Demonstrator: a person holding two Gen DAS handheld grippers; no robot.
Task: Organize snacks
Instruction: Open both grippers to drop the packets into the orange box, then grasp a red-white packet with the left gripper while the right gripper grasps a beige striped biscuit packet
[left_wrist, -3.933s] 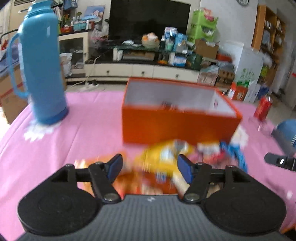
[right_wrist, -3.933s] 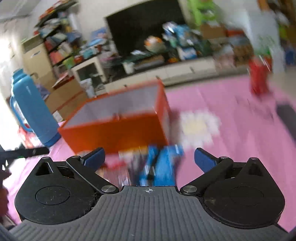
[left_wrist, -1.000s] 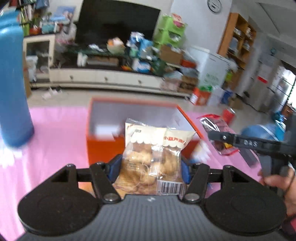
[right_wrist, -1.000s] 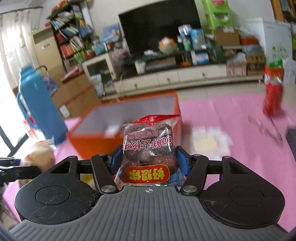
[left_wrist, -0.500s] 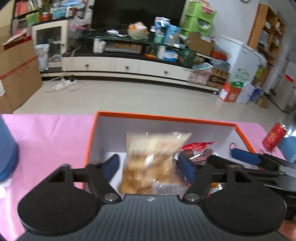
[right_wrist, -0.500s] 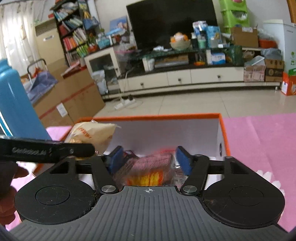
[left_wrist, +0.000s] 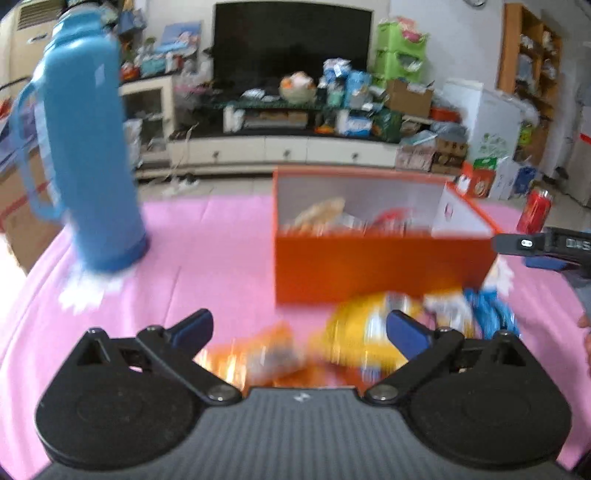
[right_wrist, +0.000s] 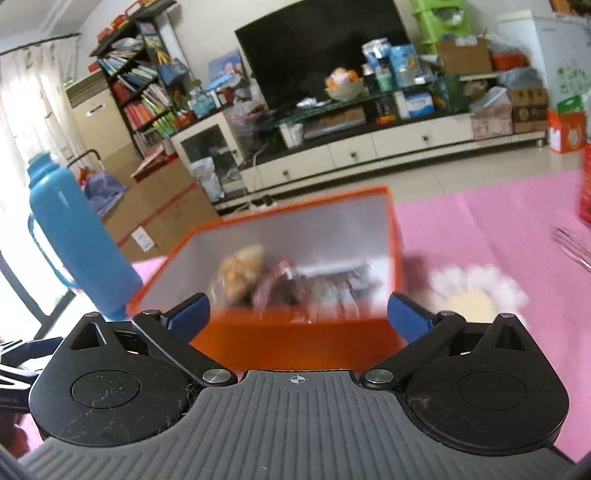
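Between picks, by my reading: left tongs (left_wrist: 299, 328) and right tongs (right_wrist: 297, 314) are both spreading wide, nothing between the pads. Orange box (left_wrist: 369, 266) on the pink table (left_wrist: 207, 258) already holds a pale pastry bag (right_wrist: 240, 275) and a dark red packet (right_wrist: 284, 282). Loose snacks lie just in front of the box: yellow pack (left_wrist: 358, 332), orange pack (left_wrist: 258, 354), blue pack (left_wrist: 491, 314). Next move likely calls for lowering the left tongs over the yellow or orange pack (both blurred). No packet print legible; only partial letters on the other tool's arm.
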